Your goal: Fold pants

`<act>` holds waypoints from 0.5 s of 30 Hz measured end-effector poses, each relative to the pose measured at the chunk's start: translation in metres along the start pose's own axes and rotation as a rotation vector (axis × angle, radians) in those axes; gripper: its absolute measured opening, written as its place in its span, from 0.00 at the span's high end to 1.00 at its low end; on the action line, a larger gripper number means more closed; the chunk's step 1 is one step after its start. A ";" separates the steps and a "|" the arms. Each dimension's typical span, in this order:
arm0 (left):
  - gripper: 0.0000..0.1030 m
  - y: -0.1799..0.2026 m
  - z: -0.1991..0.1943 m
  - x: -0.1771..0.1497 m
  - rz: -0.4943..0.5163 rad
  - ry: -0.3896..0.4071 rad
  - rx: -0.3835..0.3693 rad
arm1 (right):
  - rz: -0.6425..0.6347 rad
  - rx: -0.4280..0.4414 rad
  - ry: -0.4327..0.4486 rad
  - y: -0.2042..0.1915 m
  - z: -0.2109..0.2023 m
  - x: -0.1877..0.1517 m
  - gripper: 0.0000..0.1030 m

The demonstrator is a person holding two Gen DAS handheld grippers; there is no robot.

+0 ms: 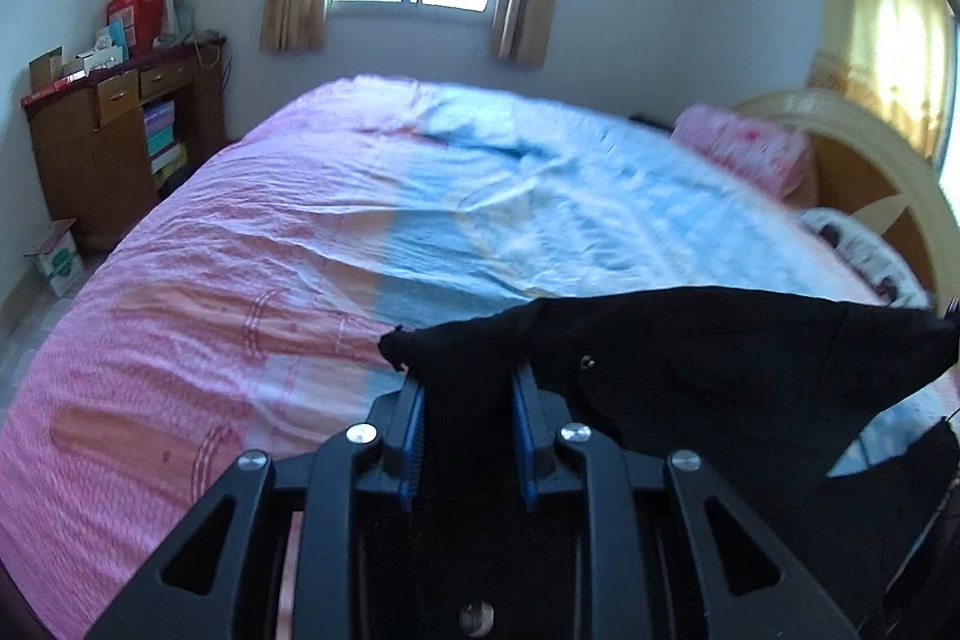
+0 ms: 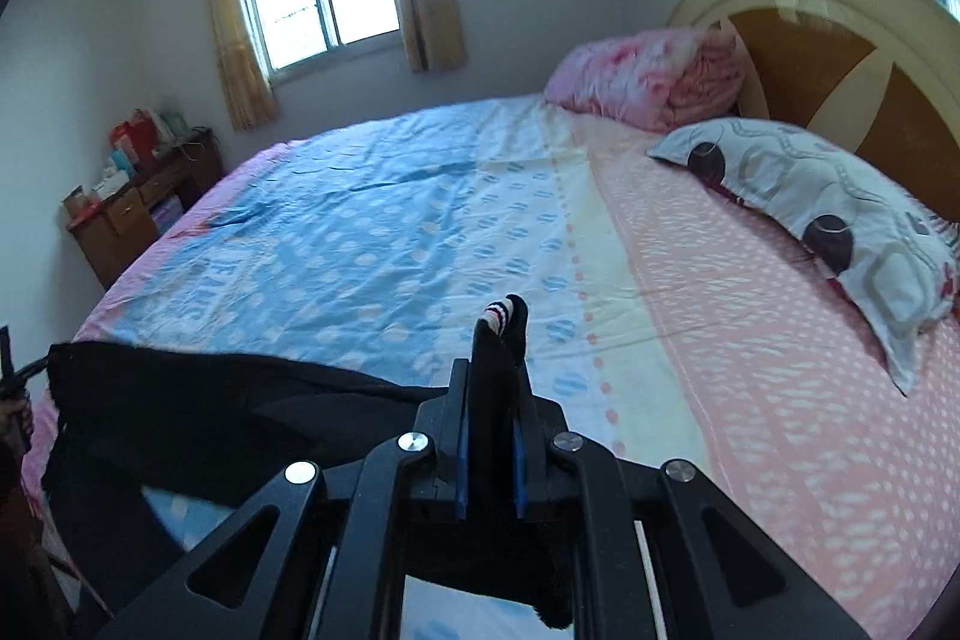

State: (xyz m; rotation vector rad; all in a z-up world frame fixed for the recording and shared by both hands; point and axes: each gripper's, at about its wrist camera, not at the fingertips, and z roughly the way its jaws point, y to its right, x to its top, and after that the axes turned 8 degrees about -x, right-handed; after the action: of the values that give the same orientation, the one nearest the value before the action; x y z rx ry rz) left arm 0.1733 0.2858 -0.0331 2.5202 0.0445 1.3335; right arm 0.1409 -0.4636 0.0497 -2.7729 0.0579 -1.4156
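Left gripper (image 1: 468, 388) and right gripper (image 2: 492, 394) hold black pants (image 1: 720, 358) stretched above bed (image 1: 240, 232).

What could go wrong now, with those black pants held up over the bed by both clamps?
The left gripper pinches only a small bunched corner of the black pants, so the cloth might slip out if it is pulled taut. The right gripper likewise holds a narrow strip, with a striped tag poking past its tips. The cloth sags between them, so it may land creased on the already wrinkled bedsheet.
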 end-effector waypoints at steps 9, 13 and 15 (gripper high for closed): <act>0.68 -0.005 -0.056 -0.087 0.033 0.036 -0.103 | -0.016 0.015 -0.088 0.015 -0.066 -0.122 0.88; 0.59 -0.006 -0.071 -0.113 0.057 -0.014 -0.092 | -0.015 -0.013 -0.162 0.012 -0.077 -0.156 0.76; 0.51 -0.004 -0.074 -0.125 0.071 -0.040 -0.064 | -0.025 -0.037 -0.177 0.012 -0.085 -0.165 0.72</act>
State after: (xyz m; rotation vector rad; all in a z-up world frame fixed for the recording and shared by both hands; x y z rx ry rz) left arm 0.0423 0.2871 -0.0954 2.5156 -0.0946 1.2887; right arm -0.0247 -0.4685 -0.0343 -2.9258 0.0452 -1.1797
